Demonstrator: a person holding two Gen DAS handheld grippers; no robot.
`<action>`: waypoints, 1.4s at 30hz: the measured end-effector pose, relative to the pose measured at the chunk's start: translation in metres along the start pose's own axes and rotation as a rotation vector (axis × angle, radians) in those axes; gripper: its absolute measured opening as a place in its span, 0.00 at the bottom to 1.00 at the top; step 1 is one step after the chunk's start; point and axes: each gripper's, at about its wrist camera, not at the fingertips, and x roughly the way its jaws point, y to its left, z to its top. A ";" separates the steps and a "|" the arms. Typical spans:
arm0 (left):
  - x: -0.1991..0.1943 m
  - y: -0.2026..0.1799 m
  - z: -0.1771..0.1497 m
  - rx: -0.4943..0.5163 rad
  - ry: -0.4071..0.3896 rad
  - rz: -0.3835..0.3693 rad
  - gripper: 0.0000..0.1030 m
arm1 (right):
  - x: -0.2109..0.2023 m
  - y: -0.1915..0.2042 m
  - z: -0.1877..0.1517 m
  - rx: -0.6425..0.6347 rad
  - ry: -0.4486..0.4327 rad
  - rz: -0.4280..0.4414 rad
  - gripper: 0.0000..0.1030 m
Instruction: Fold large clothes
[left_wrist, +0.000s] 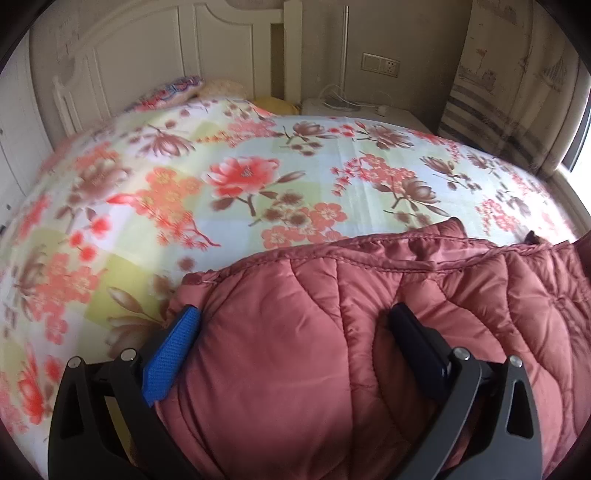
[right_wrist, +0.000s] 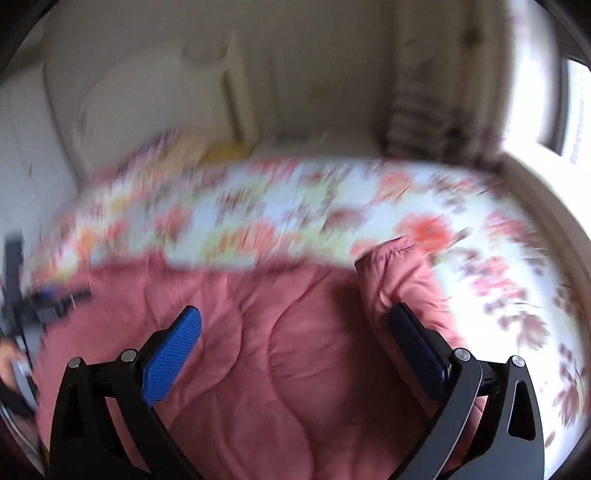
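Left and right wrist views, one instant. A quilted pink-red padded jacket (left_wrist: 332, 350) lies on the near part of a bed covered by a floral bedsheet (left_wrist: 258, 177), with its stitched edge running across toward the far side.

My left gripper (left_wrist: 293, 343) stands wide open, its blue pads (left_wrist: 173, 354) straddling a puffy bulge of the jacket at its left corner. The pads press against the fabric on both sides but have not closed on it.

My right gripper (right_wrist: 295, 343) is likewise spread wide over the jacket (right_wrist: 277, 362) and holds nothing. A folded-up flap of the jacket (right_wrist: 399, 273) rises just beyond its right finger. This view is heavily motion-blurred, so I cannot say whether the fingers touch the cloth.

Risks, as I judge them:
- The padding is thick and slick, so closing on a bulge may pinch only the outer shell, which could slip free when lifted.
- Closing low may catch the bedsheet along with the jacket and drag it.
- If one side grips and the other does not, the fold will skew.
- The raised flap could flop back unaided.
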 end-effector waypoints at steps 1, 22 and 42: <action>-0.004 -0.008 -0.001 0.035 -0.025 0.065 0.98 | -0.018 -0.005 0.003 0.037 -0.071 -0.012 0.95; -0.016 -0.048 -0.008 0.246 -0.098 0.306 0.98 | 0.060 -0.011 -0.030 -0.103 0.339 0.060 0.96; -0.002 -0.002 0.000 0.004 -0.002 -0.025 0.98 | 0.062 -0.012 -0.036 -0.114 0.320 0.073 0.96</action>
